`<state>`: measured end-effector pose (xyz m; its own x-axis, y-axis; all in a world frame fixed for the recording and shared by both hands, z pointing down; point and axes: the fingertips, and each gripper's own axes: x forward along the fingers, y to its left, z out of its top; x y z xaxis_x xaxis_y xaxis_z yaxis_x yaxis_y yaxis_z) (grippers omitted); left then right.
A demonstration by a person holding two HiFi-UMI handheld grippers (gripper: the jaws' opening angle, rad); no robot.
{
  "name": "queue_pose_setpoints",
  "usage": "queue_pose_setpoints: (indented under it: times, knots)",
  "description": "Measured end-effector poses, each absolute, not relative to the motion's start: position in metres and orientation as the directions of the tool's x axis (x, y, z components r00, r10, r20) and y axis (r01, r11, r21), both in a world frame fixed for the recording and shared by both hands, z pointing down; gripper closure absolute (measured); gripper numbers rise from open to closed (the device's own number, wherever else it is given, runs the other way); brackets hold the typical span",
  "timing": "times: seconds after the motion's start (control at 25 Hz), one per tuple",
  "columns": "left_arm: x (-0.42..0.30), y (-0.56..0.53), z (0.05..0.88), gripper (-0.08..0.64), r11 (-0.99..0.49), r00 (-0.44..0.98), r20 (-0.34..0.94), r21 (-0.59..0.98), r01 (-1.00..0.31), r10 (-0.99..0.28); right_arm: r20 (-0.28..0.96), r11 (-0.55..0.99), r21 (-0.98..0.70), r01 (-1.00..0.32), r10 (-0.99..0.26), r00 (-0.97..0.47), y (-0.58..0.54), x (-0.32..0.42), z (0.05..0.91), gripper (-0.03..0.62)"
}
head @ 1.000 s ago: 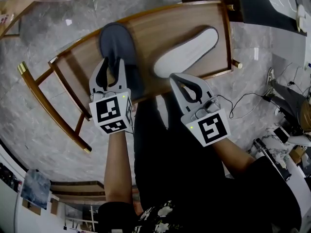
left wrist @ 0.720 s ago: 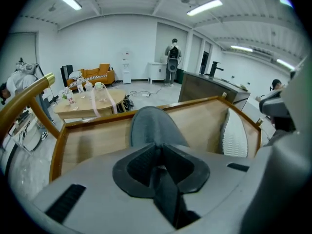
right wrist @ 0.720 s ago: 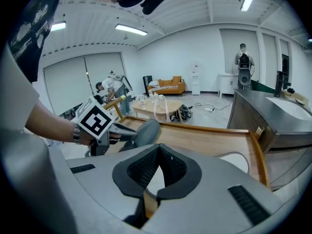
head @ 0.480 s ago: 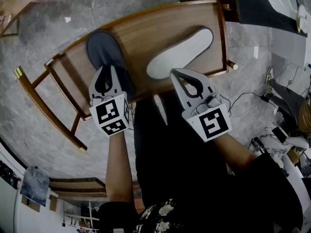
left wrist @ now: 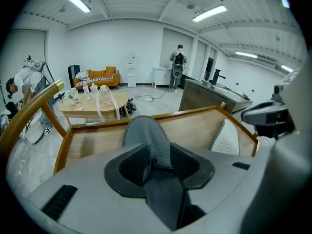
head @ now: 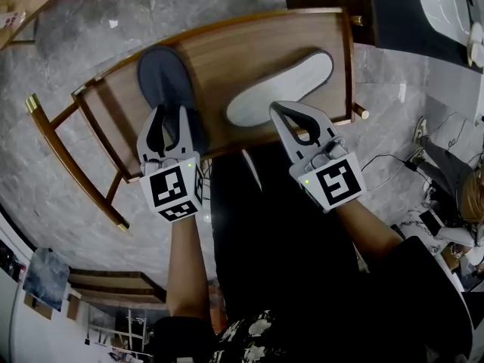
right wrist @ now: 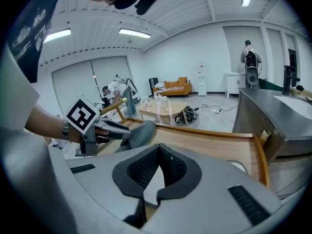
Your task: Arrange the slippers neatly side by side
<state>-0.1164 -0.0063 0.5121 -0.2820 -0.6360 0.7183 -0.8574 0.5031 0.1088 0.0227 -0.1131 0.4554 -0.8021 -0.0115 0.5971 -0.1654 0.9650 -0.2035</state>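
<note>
A rimmed wooden surface [head: 242, 55] holds a white oval slipper [head: 281, 89] and a dark grey felt slipper [head: 161, 78], lying apart. The left hand-held gripper [head: 170, 110], its jaws just opening, pinches the grey slipper's heel. The closed right hand-held gripper [head: 277, 107] sits over the white slipper's heel.

There are two slippers in the upper middle of the frame: one grey slipper [head: 165, 78] and one white slipper [head: 281, 89]. One wooden bench [head: 242, 48] lies under them. There are two grippers, the left gripper [head: 171, 110] and the right gripper [head: 277, 106].
</note>
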Motion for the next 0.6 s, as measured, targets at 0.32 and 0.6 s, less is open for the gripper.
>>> queue_pose_setpoints:
  times: [0.32, 0.6]
  knots:
    - [-0.057, -0.038, 0.487, 0.43, 0.414, -0.179, 0.7, 0.181, -0.892, -0.691, 0.544, 0.953, -0.277, 0.125, 0.263, -0.797, -0.123, 0.0, 0.467, 0.595]
    - [0.012, -0.067, 0.505, 0.453, 0.296, 0.025, 0.706, 0.329, -0.897, -0.708, 0.61, 0.893, -0.161, 0.421, 0.425, -0.669, -0.133, -0.01, 0.485, 0.595]
